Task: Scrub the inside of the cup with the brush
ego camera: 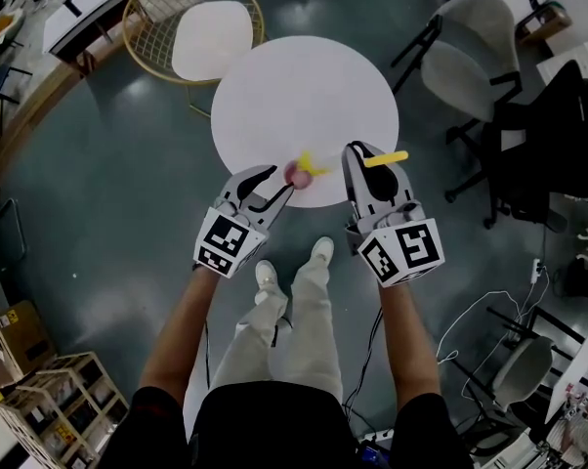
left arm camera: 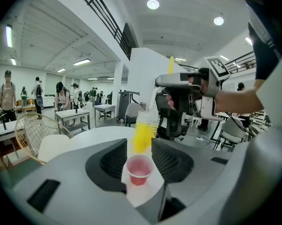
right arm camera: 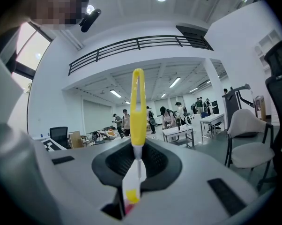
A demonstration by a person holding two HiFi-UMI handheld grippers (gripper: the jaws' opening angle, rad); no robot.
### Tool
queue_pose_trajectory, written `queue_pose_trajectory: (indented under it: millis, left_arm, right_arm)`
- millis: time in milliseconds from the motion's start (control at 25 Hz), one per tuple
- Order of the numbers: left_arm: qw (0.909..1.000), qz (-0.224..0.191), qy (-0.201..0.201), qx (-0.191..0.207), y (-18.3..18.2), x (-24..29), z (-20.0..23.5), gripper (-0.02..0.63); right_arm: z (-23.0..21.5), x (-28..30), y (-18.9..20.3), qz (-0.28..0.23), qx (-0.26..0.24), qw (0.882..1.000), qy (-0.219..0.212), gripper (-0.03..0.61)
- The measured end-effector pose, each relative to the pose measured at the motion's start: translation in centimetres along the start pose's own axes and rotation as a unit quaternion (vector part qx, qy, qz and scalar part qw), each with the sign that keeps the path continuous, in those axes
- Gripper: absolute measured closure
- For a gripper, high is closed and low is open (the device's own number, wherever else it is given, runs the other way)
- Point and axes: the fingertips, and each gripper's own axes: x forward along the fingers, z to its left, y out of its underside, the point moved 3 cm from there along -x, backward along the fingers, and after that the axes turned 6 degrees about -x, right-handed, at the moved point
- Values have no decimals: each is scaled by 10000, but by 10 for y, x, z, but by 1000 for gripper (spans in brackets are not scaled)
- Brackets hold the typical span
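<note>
Fingers (left arm camera: pixel 112 159) of left gripper (left arm camera: pixel 140 143) apart, bracketing cup (left arm camera: pixel 139 168) at table (ego camera: pixel 304 86) edge, likely steadying it. Brush (right arm camera: pixel 137 102) clamped handle-up in right gripper (right arm camera: pixel 137 156), bristles just above cup mouth, lined up for scrubbing. Beyond table, chair (ego camera: pixel 211 37), out of way.

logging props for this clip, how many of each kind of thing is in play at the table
grippers: 2 (left gripper, right gripper)
pink cup: 1
yellow brush: 1
white round table: 1
total: 5
</note>
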Motion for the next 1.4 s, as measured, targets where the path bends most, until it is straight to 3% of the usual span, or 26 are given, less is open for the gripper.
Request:
queue_pose_trajectory:
  millis: [520,880,1080,1400]
  left_arm:
    - [9996,234,-31,148,31,14,7,390]
    - [9981,487,194,321,57,39,4,261]
    - [9977,546,111,388,64,48,7,204]
    - [9960,795,194,372,81,60,8,183]
  right_arm:
    - [5,3,7,15,8,10000,-28,531]
    - [10,5,2,-33,0,10000,-79,531]
    - [13,4,2,-57,-11,10000,-79,531]
    - [18,4,5,-54,29,9999,-103,531]
